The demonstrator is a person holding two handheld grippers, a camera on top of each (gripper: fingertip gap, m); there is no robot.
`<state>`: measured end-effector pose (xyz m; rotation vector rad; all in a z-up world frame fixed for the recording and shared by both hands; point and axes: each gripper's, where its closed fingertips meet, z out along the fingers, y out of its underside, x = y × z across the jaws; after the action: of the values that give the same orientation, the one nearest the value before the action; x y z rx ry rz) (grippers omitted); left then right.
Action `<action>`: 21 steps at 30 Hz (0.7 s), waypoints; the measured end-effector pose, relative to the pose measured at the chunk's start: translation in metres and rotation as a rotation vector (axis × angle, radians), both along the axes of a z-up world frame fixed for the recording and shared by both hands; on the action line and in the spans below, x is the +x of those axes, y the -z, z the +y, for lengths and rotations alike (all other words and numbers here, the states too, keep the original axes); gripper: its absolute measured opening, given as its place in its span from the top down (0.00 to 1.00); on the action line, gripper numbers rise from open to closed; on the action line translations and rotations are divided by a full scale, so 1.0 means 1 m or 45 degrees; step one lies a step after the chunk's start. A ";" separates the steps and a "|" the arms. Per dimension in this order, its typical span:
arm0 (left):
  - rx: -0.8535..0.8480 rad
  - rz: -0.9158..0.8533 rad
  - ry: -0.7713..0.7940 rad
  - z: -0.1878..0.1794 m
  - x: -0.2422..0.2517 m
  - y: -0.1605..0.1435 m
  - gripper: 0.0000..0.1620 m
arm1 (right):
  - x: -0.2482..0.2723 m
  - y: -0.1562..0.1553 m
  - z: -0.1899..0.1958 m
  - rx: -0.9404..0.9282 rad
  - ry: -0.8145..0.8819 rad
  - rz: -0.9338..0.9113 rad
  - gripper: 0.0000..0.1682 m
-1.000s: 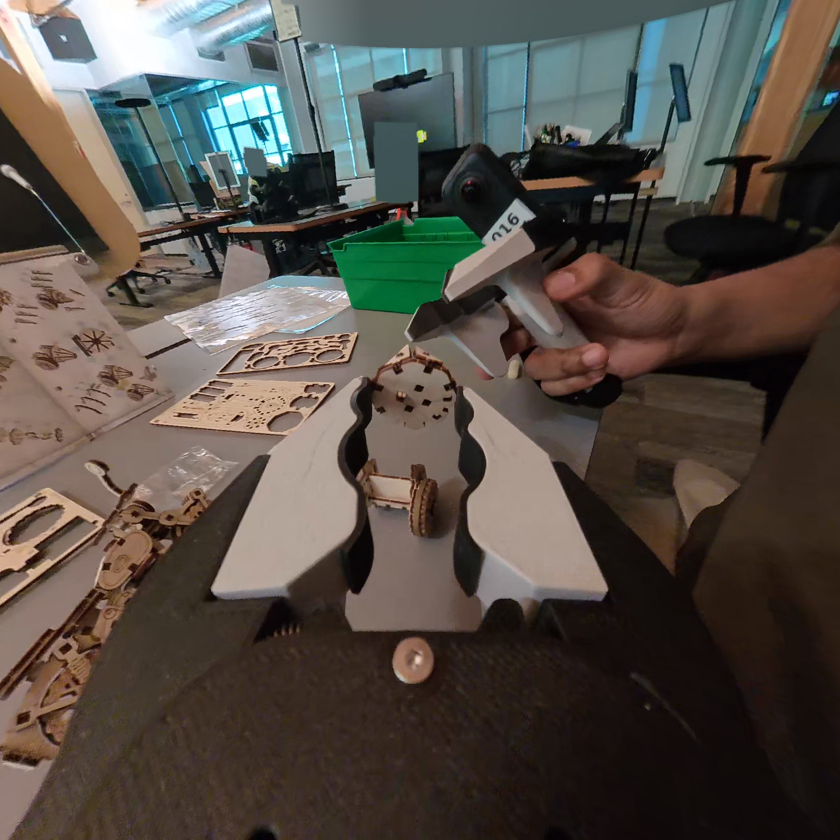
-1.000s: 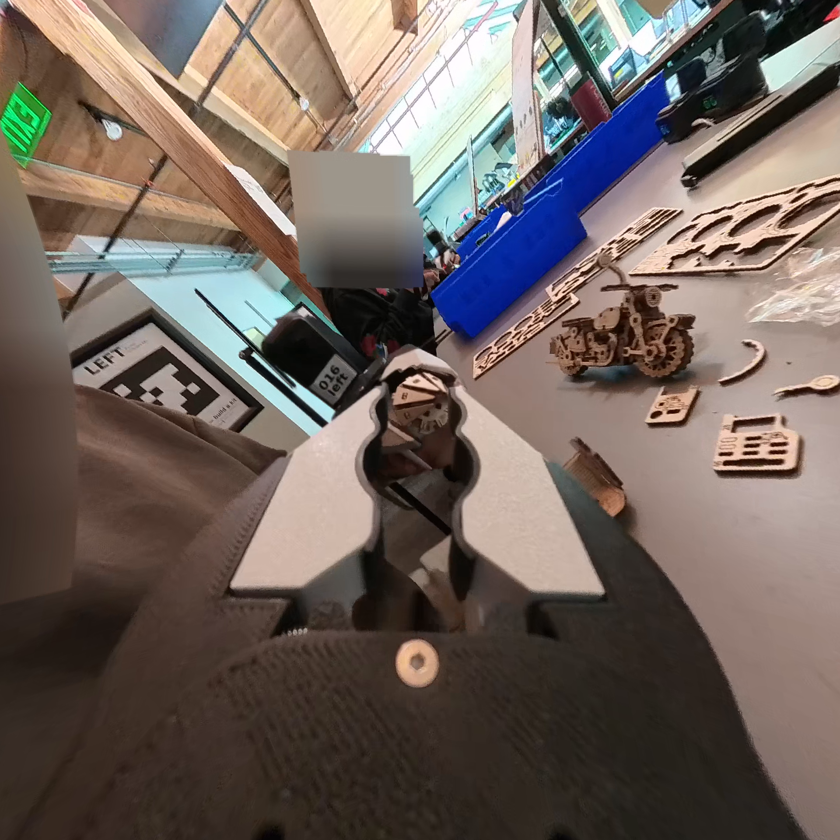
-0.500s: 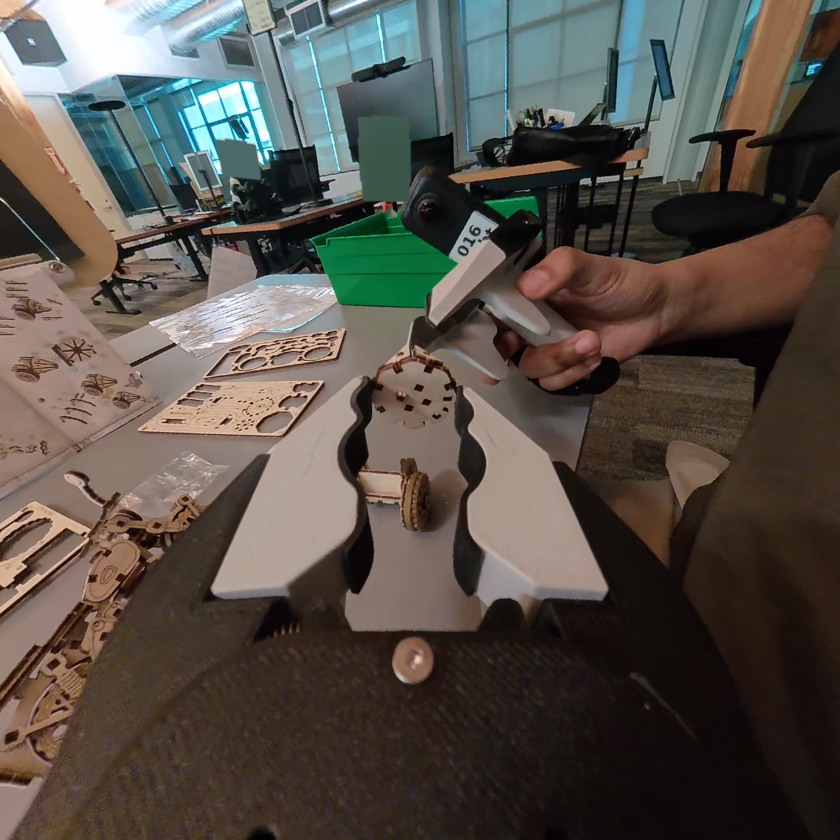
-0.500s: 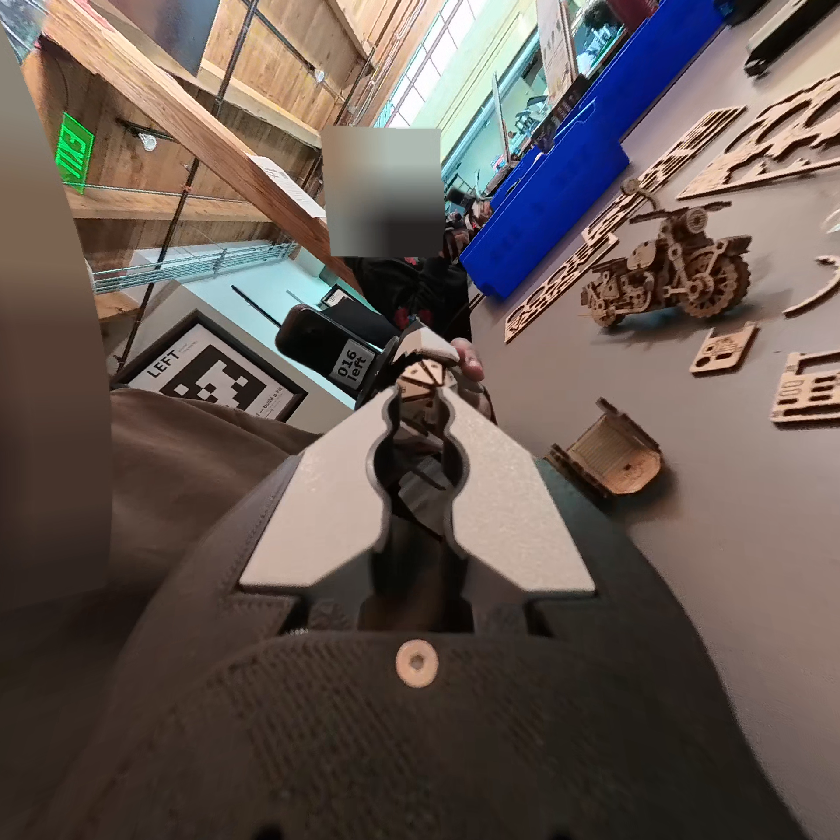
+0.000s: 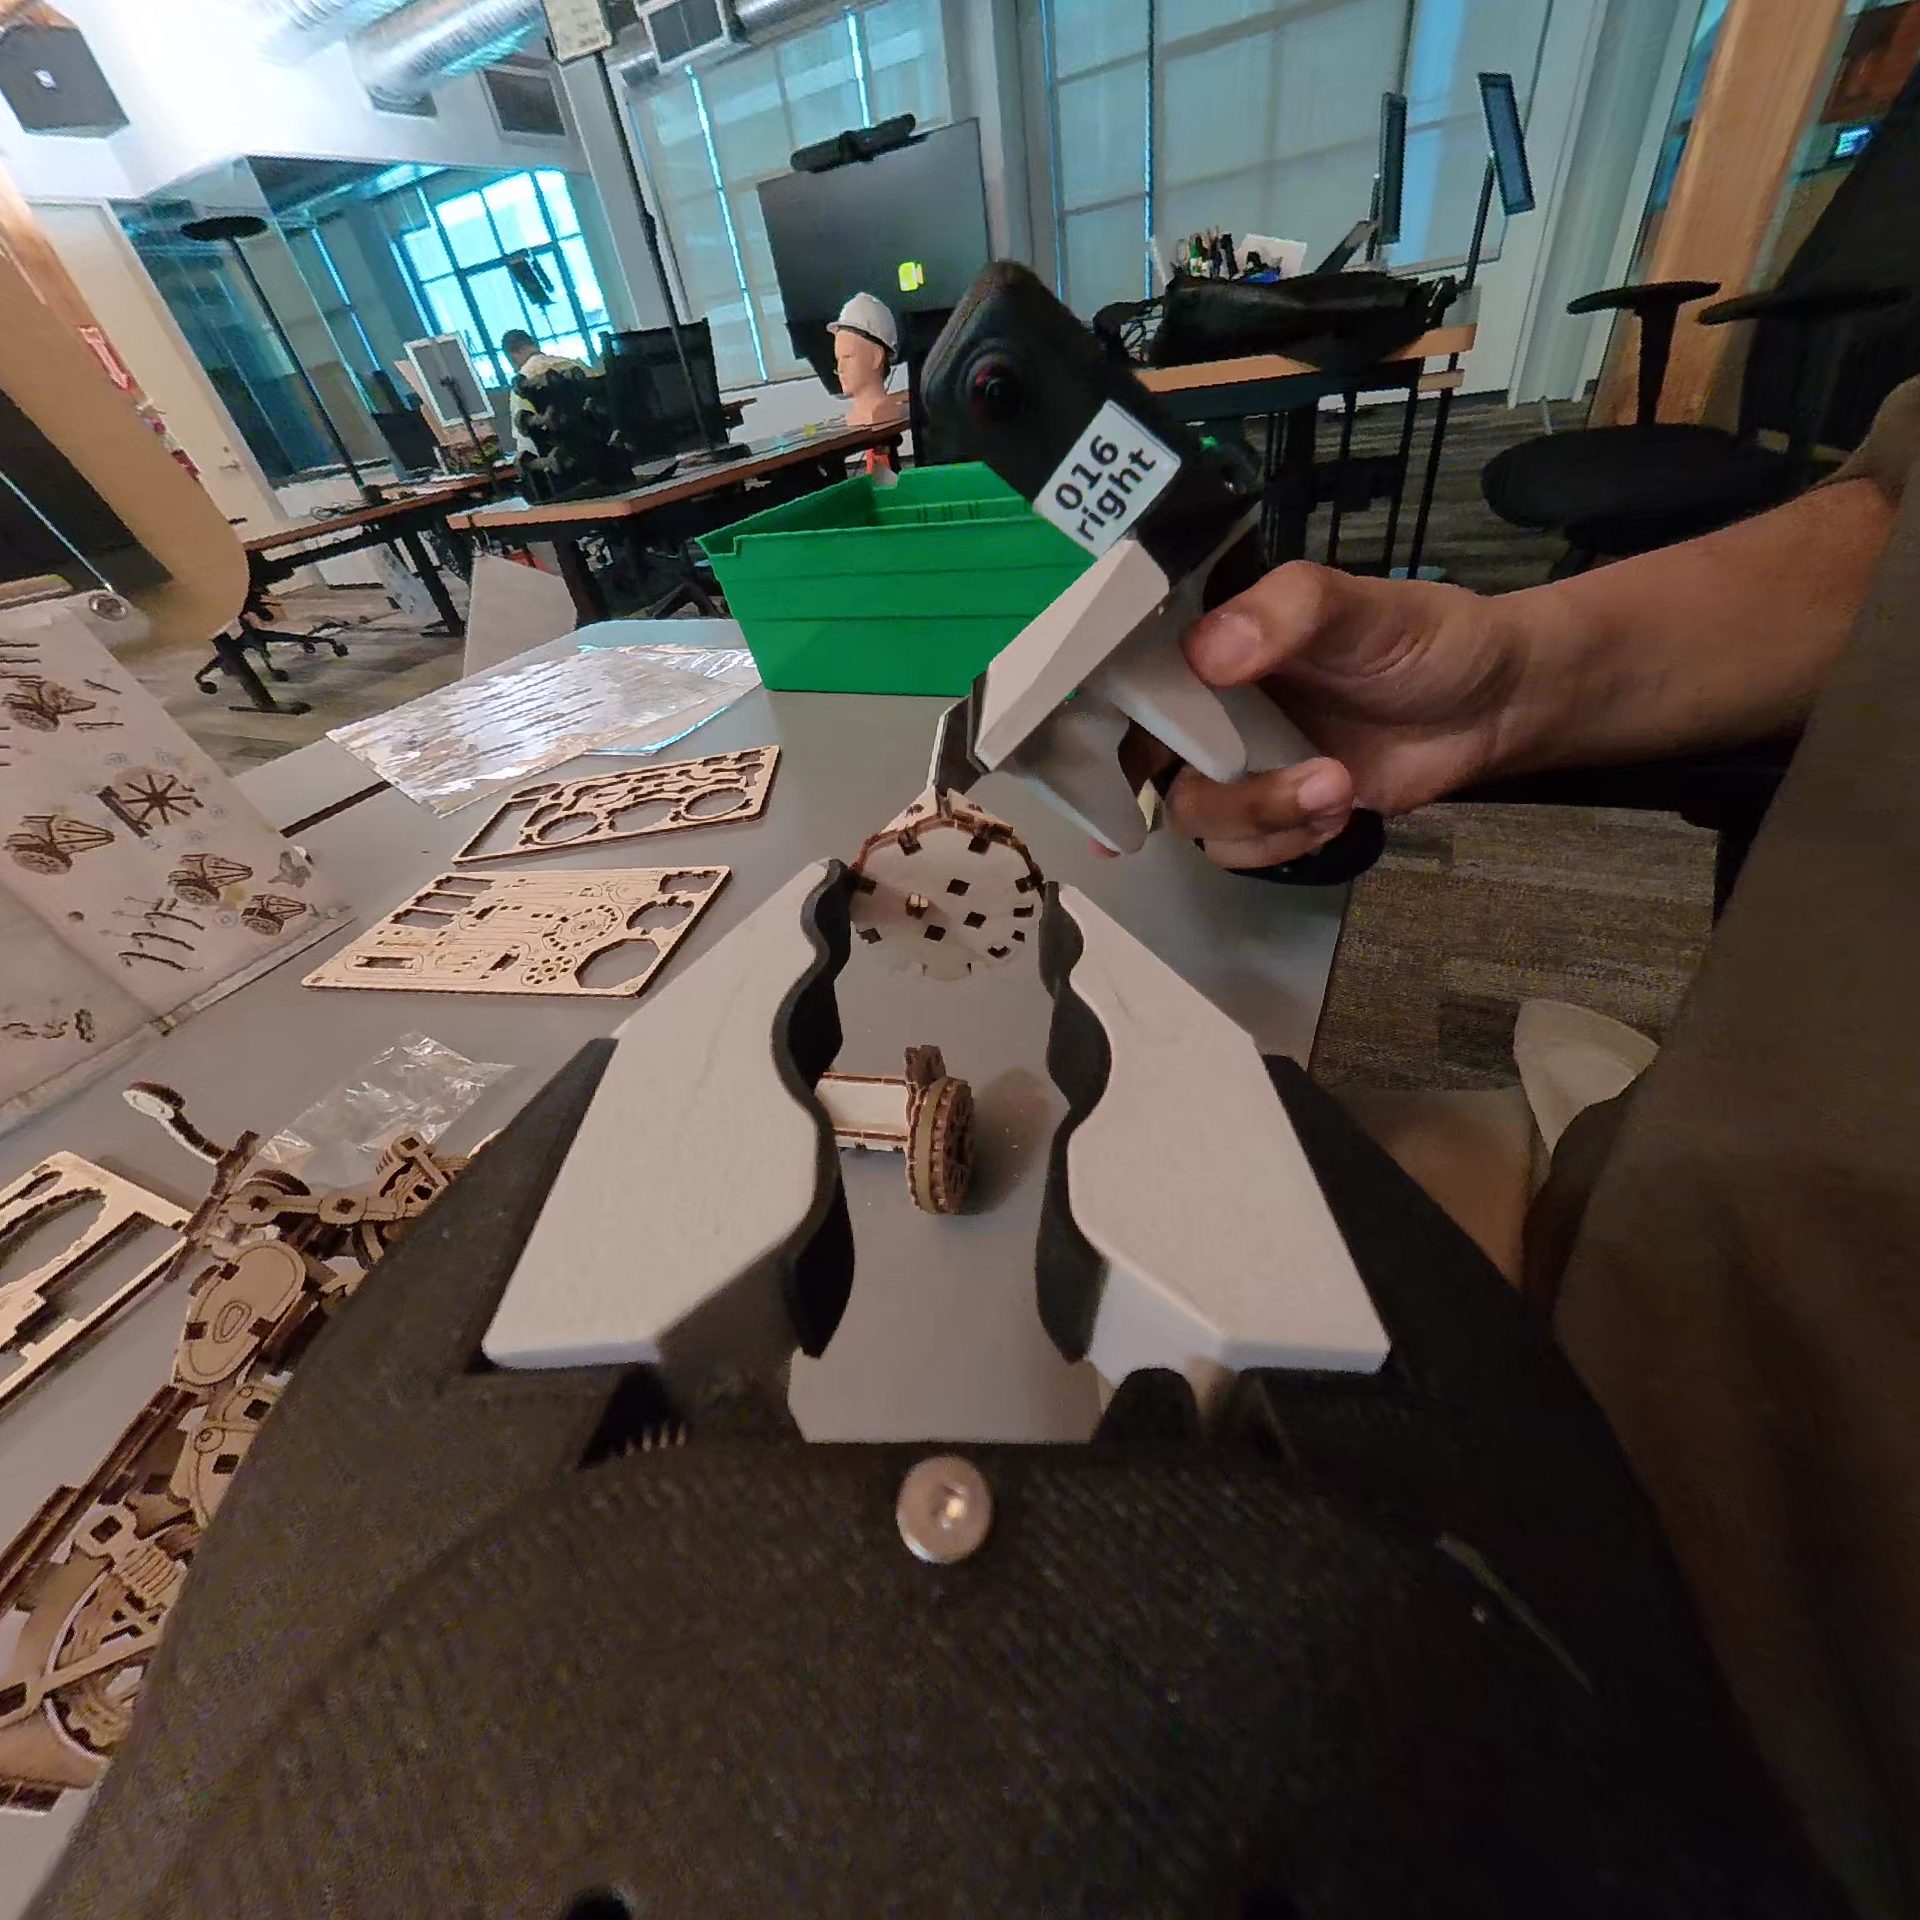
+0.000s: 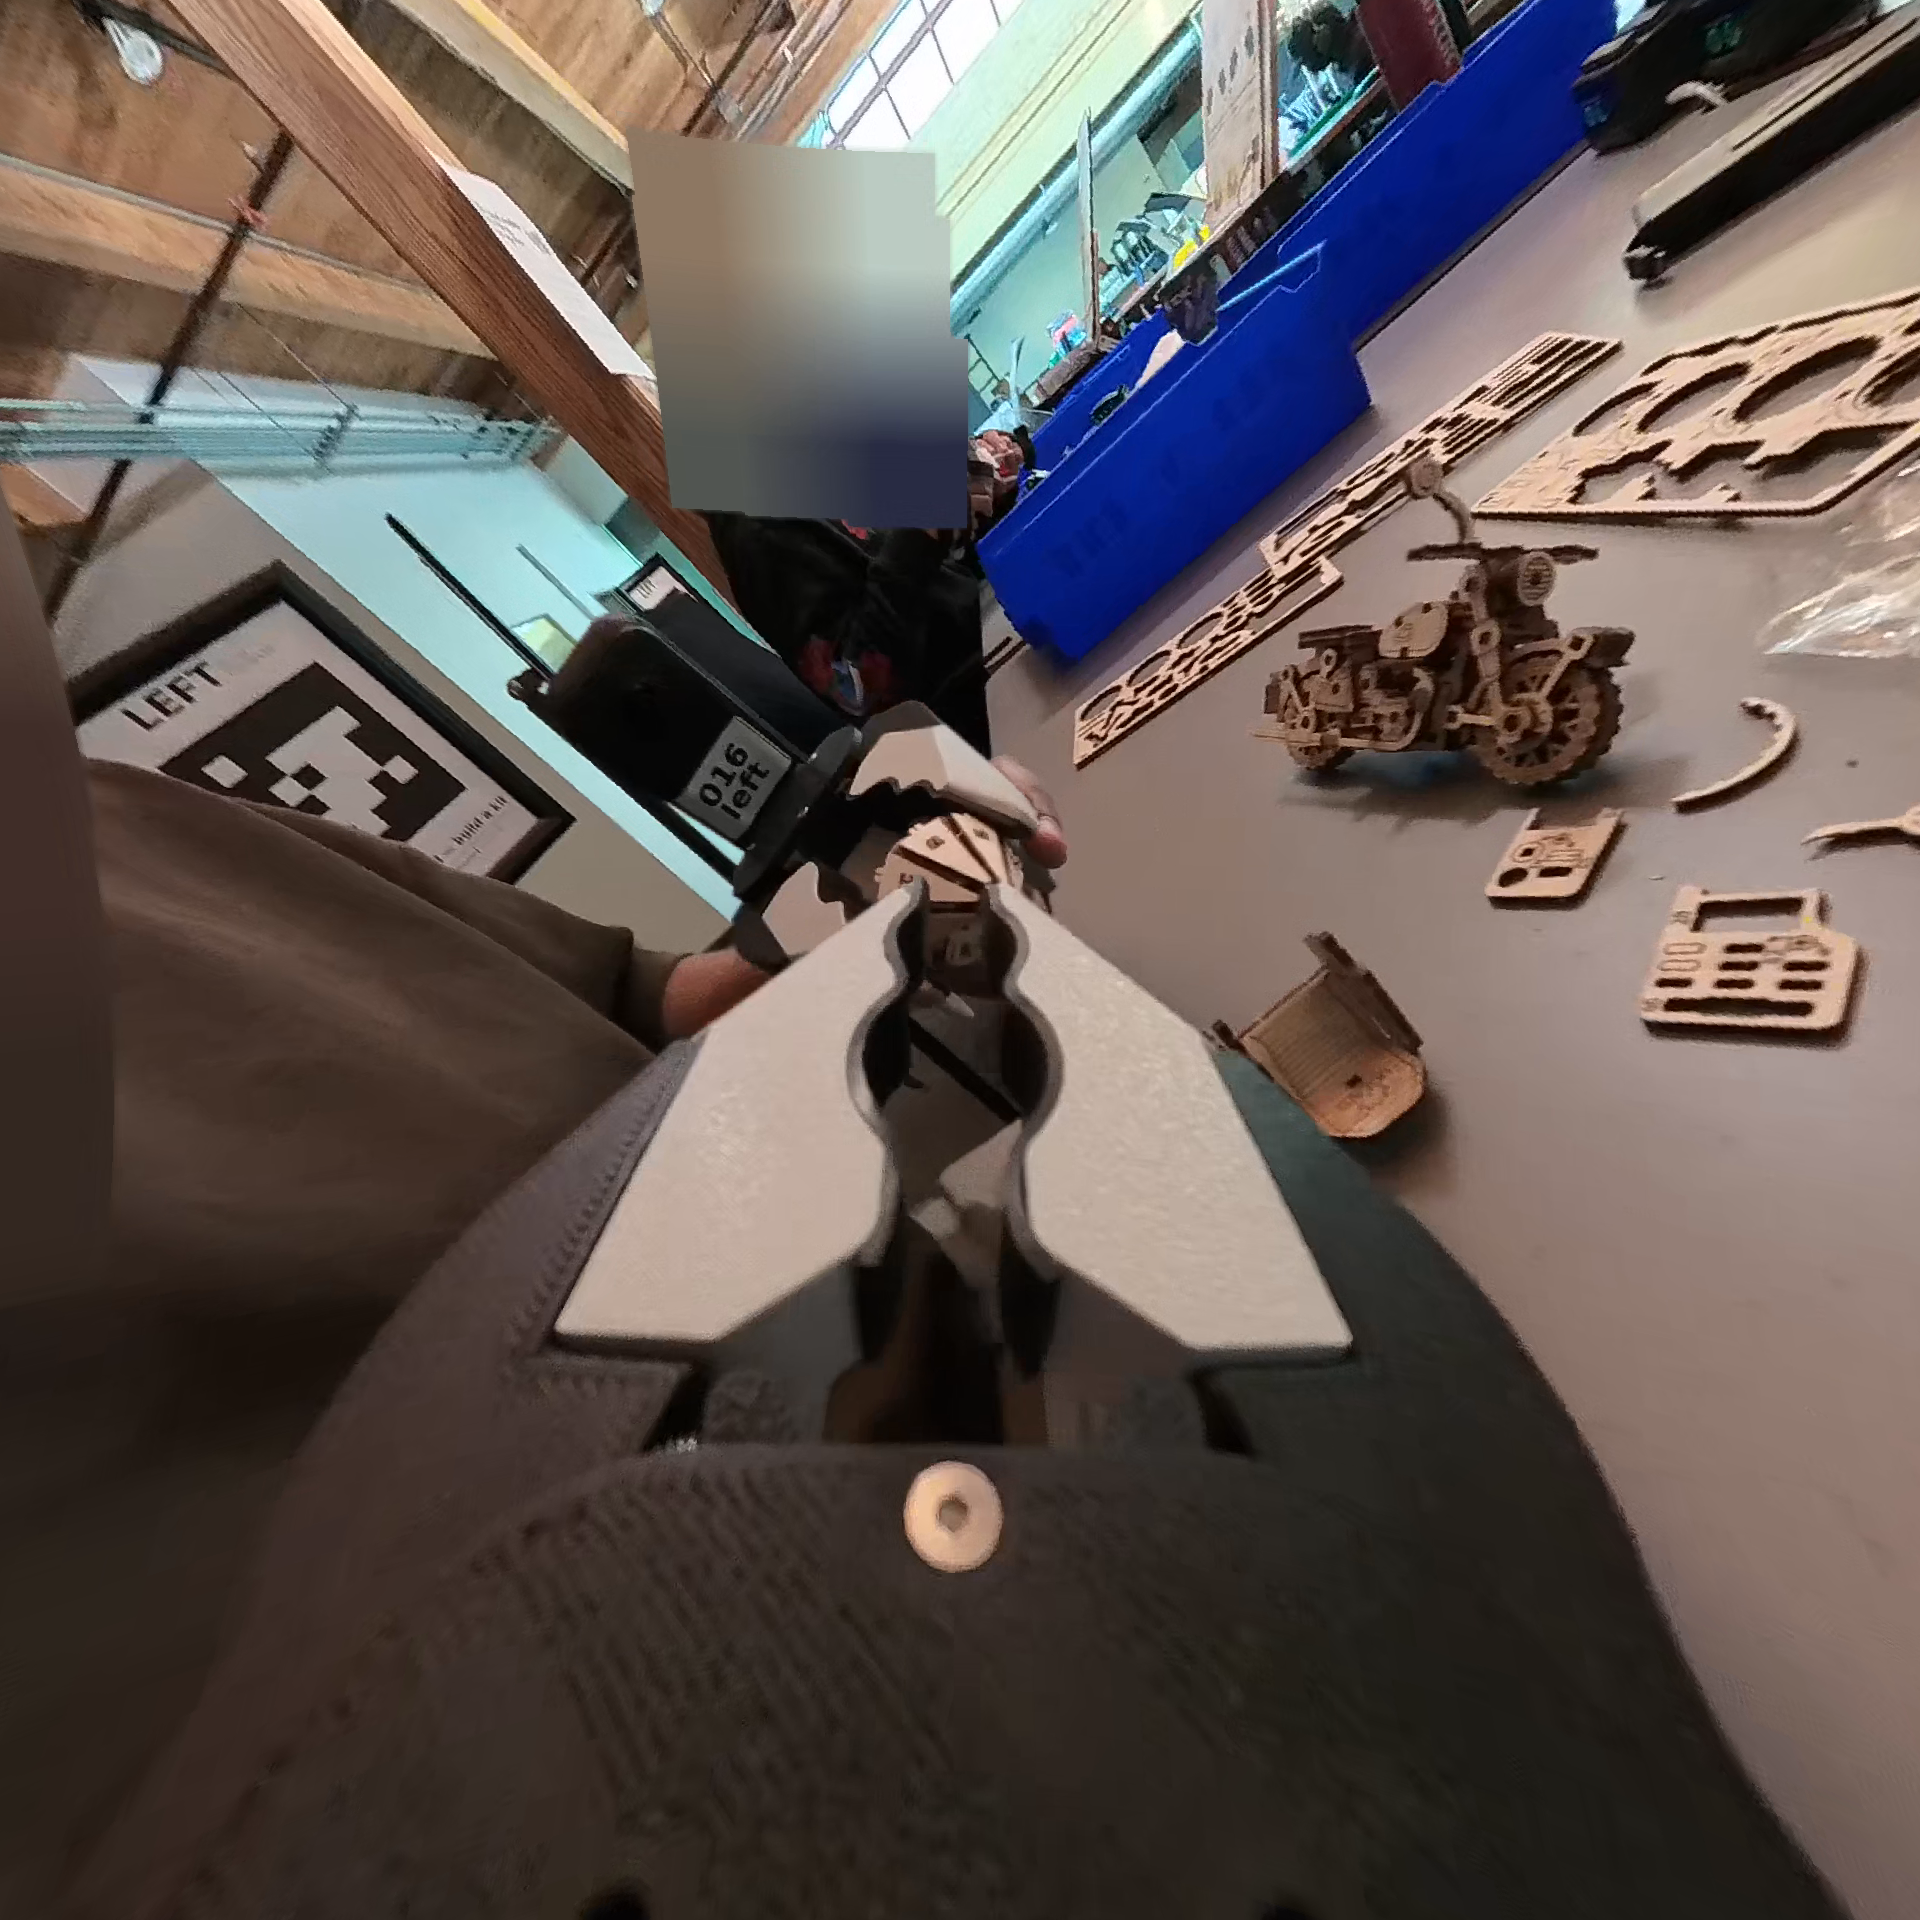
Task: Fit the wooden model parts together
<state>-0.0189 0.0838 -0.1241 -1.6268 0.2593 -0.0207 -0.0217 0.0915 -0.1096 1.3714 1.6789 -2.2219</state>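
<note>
Pinching the round wooden wheel by its sides, the left gripper holds it above the table; the right gripper, nearly pressed together, nips its top edge; squeezing hard could snap those thin teeth, I think.

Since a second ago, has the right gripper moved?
Yes. In the left wrist view the right gripper now overlaps the green bin's right end, having shifted left; it grips the wheel.
</note>
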 end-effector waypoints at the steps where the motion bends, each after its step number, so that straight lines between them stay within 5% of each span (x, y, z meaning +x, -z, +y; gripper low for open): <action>1: -0.003 0.001 -0.001 0.000 0.000 0.000 0.79 | 0.000 0.000 0.000 0.026 0.006 0.011 0.95; 21: -0.140 0.118 -0.085 0.005 -0.006 0.017 0.79 | 0.000 0.006 0.003 0.340 0.082 0.106 0.95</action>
<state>-0.0244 0.0887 -0.1413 -1.7477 0.2790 0.0934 -0.0220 0.0942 -0.1160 1.4209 2.0522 -2.1790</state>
